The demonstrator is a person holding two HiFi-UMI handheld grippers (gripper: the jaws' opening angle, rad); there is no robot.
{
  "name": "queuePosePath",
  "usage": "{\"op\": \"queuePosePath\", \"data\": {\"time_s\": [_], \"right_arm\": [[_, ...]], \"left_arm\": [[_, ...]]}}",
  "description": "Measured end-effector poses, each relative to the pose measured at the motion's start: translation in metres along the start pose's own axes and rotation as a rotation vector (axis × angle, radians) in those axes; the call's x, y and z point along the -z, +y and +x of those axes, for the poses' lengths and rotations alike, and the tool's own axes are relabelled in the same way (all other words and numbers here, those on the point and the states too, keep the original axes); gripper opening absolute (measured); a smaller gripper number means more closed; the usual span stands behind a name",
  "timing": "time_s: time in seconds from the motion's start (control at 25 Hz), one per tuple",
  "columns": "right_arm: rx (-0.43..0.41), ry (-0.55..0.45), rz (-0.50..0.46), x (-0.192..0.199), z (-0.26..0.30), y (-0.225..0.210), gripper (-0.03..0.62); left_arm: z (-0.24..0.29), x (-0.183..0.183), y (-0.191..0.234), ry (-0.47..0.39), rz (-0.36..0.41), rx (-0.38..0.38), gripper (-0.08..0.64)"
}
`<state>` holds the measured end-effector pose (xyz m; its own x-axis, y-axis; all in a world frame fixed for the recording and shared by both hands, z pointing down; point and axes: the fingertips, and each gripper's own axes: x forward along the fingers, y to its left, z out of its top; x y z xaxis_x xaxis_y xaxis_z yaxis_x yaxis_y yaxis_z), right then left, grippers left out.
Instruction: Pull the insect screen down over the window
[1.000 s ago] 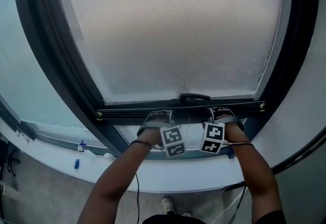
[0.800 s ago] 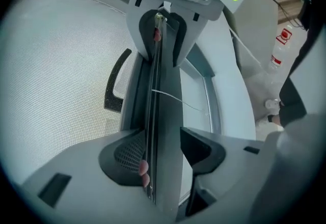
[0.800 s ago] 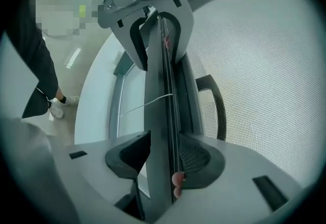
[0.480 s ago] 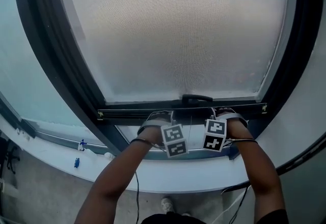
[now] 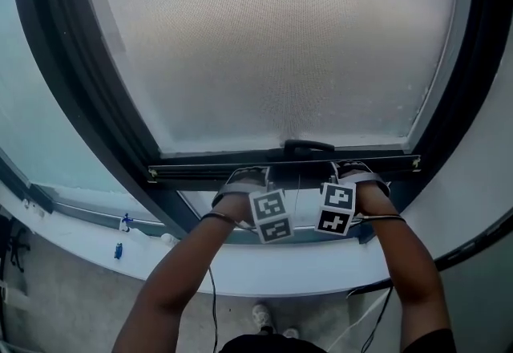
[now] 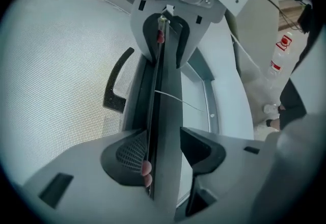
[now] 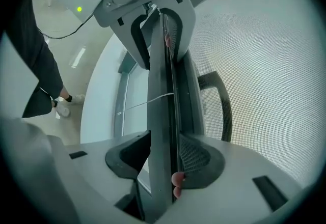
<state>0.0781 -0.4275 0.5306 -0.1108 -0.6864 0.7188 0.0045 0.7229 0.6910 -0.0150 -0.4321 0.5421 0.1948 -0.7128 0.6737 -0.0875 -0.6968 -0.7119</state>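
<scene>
1. The insect screen, a fine grey mesh, covers most of the dark window frame. Whatever lies behind the mesh is only a blur.
2. A white sill curves below, and a strip of bare glass shows between it and the screen.
3. The screen's bottom bar lies level, low in the frame, with a black handle at its middle.
4. The left gripper and right gripper sit side by side under the handle. Each has its jaws clamped on the bottom bar.
5. Their marker cubes bear black-and-white squares and no letters.
6. A clear bottle has a red label with print too small to read, and its contents are unclear.
7. A thin cord crosses the glass.
</scene>
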Motion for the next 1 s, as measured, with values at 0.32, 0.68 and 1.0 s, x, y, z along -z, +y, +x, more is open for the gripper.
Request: {"op": "queuePosePath", "data": {"time_s": [0.32, 0.68, 1.0], "right_arm": [[0.062, 0.013, -0.017, 0.0, 0.003, 0.005, 0.181], [0.151, -0.004, -0.007, 0.001, 0.007, -0.006, 0.181], [0.068, 0.0, -0.001, 0.0, 0.0, 0.0, 0.173]], "left_arm": [[0.001, 0.0, -0.004, -0.028, -0.045, -0.081, 0.202], [0.005, 0.001, 0.004, -0.006, 0.022, -0.116, 0.202], [-0.001, 0.0, -0.001, 0.004, -0.009, -0.038, 0.202]]}}
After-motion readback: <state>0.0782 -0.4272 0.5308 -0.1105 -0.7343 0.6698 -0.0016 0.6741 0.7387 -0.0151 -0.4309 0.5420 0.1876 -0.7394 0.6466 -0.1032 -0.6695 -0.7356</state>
